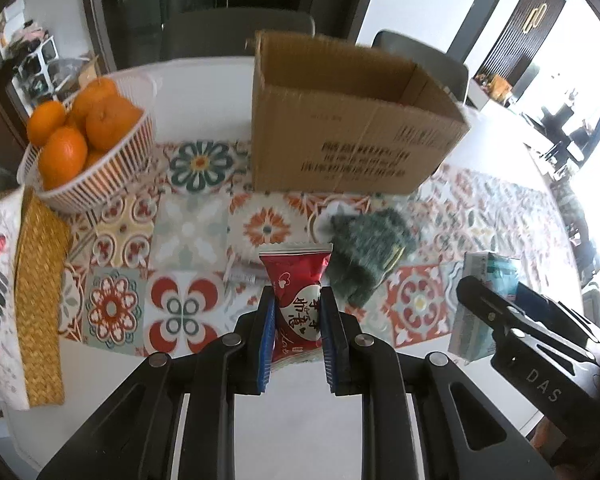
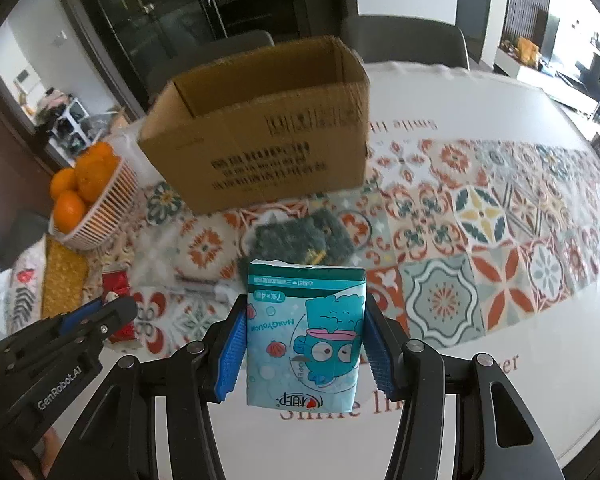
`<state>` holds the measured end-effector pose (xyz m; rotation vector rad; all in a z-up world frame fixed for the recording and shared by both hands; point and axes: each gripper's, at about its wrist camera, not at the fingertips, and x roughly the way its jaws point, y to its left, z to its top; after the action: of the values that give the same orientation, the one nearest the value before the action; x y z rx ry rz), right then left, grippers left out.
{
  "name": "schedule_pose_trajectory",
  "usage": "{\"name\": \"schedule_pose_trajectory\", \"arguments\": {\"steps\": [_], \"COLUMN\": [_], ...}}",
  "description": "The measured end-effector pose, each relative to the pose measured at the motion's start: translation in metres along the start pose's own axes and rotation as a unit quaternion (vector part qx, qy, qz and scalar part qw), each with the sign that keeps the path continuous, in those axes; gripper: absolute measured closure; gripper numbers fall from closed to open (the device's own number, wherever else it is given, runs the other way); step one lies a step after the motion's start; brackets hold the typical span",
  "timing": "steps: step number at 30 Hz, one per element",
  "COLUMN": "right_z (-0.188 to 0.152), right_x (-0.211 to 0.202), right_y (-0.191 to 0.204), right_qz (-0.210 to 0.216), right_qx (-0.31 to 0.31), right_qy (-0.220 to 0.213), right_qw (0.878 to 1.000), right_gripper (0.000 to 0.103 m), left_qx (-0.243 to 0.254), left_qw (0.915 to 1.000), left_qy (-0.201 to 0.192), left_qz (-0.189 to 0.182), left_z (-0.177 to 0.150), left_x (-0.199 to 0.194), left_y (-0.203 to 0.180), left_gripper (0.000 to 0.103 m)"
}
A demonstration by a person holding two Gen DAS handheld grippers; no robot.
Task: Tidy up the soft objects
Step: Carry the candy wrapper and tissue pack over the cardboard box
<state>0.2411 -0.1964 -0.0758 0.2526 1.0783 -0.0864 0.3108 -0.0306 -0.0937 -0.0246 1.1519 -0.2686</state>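
Right hand-held gripper [image 2: 305, 346] clamping teal tissue pack [image 2: 305, 336], cardboard box [image 2: 260, 132] beyond

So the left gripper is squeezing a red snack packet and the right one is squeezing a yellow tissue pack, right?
Nearly. The right gripper holds a teal-blue cartoon tissue pack, not yellow; the right wrist view shows it. The left gripper does grip the red snack packet.

Left claw [image 2: 100, 312] reads "GenRobot.AI", right claw [image 1: 540, 344] "DAS", tissue pack [image 2: 304, 336] "HANGYODON".
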Motion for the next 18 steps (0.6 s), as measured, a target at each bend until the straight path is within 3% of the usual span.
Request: {"name": "schedule_pose_trajectory", "arguments": {"steps": [18], "right_z": [0.052], "right_x": [-0.041], "right_y": [0.011], "right_qz": [0.032], "right_qx": [-0.026], "right_qy": [-0.072], "right_qw": [0.997], "right_gripper": [0.049], "left_qx": [0.032], "left_qw": [0.9964], "left_qy": [-0.078], "left_qz": [-0.011], "left_z": [0.049], "left_x": [-0.051], "left_y": [-0.015], "left_gripper": [0.082]}}
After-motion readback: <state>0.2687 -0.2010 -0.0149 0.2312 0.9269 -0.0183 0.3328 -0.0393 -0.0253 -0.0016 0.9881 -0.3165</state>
